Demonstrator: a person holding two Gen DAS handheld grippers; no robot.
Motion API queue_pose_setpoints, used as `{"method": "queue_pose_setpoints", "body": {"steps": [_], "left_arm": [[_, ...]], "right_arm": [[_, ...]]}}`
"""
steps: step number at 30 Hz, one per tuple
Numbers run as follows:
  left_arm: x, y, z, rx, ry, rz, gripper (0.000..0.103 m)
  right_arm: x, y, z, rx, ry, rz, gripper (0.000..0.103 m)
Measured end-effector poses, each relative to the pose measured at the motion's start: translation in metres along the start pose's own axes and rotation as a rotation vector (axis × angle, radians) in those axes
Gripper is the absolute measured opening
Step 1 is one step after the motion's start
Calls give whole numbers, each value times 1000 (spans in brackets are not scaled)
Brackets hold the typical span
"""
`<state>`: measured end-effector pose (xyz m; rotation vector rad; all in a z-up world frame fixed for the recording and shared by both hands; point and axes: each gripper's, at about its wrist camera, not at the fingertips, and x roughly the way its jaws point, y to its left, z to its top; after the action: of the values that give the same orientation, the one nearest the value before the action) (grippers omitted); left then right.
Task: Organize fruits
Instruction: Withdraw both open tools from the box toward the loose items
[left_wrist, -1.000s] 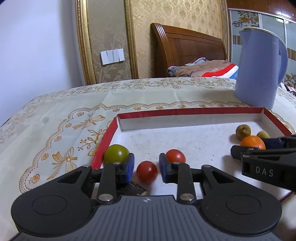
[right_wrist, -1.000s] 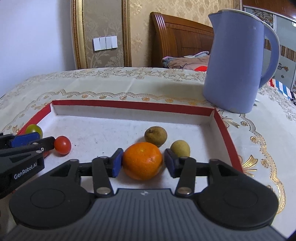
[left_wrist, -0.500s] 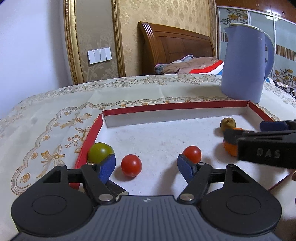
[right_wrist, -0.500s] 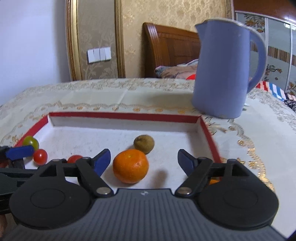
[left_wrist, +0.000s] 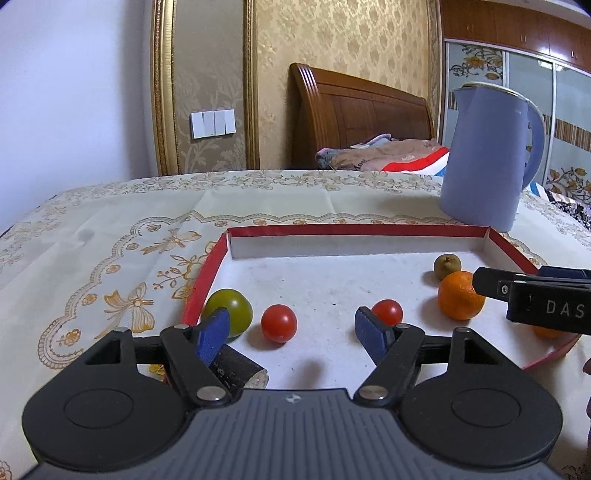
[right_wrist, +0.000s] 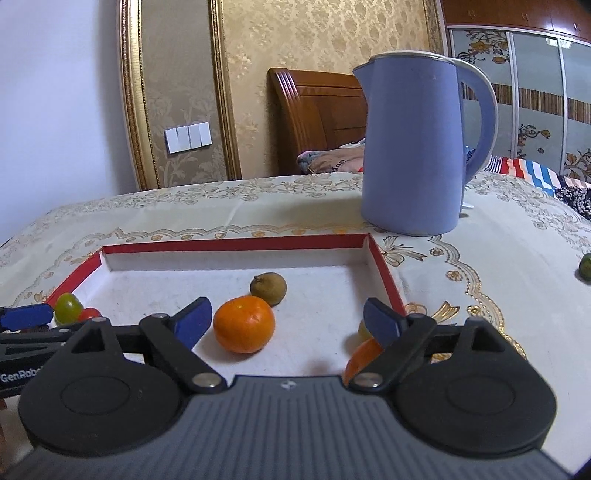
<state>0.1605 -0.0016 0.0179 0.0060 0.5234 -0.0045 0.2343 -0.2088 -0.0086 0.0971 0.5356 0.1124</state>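
Note:
A red-rimmed white tray (left_wrist: 354, 230) holds fruit. In the left wrist view a green tomato (left_wrist: 231, 310) and two red tomatoes (left_wrist: 279, 322) (left_wrist: 388, 311) lie just ahead of my open, empty left gripper (left_wrist: 291, 334). An orange (left_wrist: 460, 300) and a brown fruit (left_wrist: 447, 266) lie to the right. In the right wrist view my right gripper (right_wrist: 286, 325) is open and empty, with the orange (right_wrist: 243, 328) just ahead between the pads and the brown fruit (right_wrist: 268, 288) behind it. A second orange (right_wrist: 360, 356) and a small yellowish fruit (right_wrist: 362, 329) are partly hidden by the right finger.
A blue kettle (right_wrist: 413, 147) stands on the tablecloth behind the tray's right corner. A small green fruit (right_wrist: 585, 266) lies on the cloth at far right. A dark cylindrical object (left_wrist: 238, 367) lies under my left finger. The tray's rim (right_wrist: 236, 243) runs around the fruit.
Both grippers have opened wide, pulled back and risen. The left let go of a red tomato, the right let go of the orange; both fruits rest in the tray.

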Motion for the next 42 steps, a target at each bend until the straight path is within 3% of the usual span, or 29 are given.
{"method": "queue_pose_setpoints", "body": {"steps": [6,11,19,24,29,42], "left_arm": [[-4,2,-1,-8,-5,2,75],[-30,8,-12,-13,-27,-28,75],[-59,16,-26,-48,-23,-168,76],[-64,14,-31,-47,3,-194,76],[-69,17,-36,-78,31,-301,76],[-71,-4,-50,60,82,-330,80]], "right_arm": [[-7,-3,-3,16,-16,-1,92],[-32,-17,-12,68,-53,18,99],[-42,-23,-20,78,-39,27,101],[-39,-24,-19,85,-22,21,103],[-38,-22,-20,72,-17,24,103],[-39,-22,-20,74,-21,20,103]]}}
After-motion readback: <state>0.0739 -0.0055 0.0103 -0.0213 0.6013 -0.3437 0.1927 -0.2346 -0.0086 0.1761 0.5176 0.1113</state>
